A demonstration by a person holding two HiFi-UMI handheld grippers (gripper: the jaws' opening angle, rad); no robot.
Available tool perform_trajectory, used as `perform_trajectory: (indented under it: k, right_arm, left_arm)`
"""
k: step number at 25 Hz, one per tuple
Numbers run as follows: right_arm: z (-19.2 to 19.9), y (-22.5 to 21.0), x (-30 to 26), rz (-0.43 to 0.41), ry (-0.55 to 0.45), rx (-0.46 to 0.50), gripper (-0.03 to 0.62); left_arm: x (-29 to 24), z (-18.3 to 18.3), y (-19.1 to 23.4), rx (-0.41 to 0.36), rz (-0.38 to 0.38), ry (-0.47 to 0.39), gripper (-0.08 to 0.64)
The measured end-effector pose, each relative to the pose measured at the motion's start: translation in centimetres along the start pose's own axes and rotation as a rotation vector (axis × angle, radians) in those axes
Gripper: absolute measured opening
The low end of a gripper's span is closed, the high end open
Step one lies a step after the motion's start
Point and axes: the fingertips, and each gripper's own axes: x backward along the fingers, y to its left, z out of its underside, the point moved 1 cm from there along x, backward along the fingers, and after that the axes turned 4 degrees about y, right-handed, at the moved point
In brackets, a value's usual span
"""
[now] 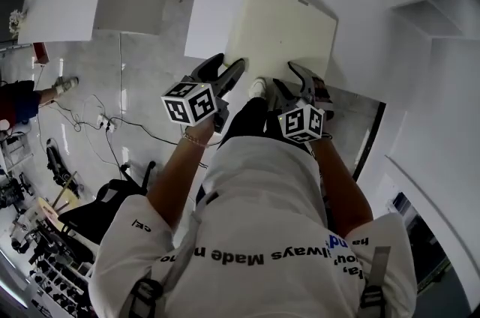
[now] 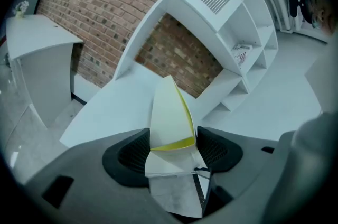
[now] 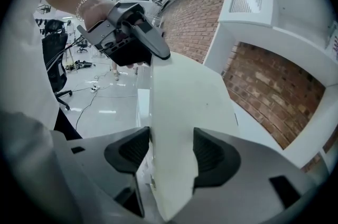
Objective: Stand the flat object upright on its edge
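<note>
- The board, a pale cream slab, sits in the upper middle of the head view over the white worktop. Its near edge is towards us.
- The left claw is closed on that near edge at lower left. In its own view both pads press the board's faces, and we see the slab nearly edge-on, with a yellow rim.
- The right claw grips the same edge further right. Its jaws stand fairly wide, yet the board fills the gap and touches both pads.
- We cannot tell whether the far edge rests on the worktop or hangs free.
- We judge the board stiff: it runs straight out from both claws with no sag or bend.
- Its faces look smooth and matt, so we expect it could slip between the pads if tipped steeply under a light squeeze.
- It seems thin and not heavy, but broad, so it would lever hard on a grip at one edge.
- Two holds set apart along one edge suit it, since they stop it twisting.
- Stood on its narrow edge it would tip easily, so we would keep one claw near the top until it settles.
</note>
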Motion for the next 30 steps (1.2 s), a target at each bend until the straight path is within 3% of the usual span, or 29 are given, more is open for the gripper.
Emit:
perform_trajectory:
  k: [30]
  right_arm:
    - [-9.1, -5.4, -5.7, -0.027, -0.176, -0.161, 0.25]
  left_arm:
    - [2.3, -12.3, -1.8, -0.385, -0.261, -0.228, 0.275]
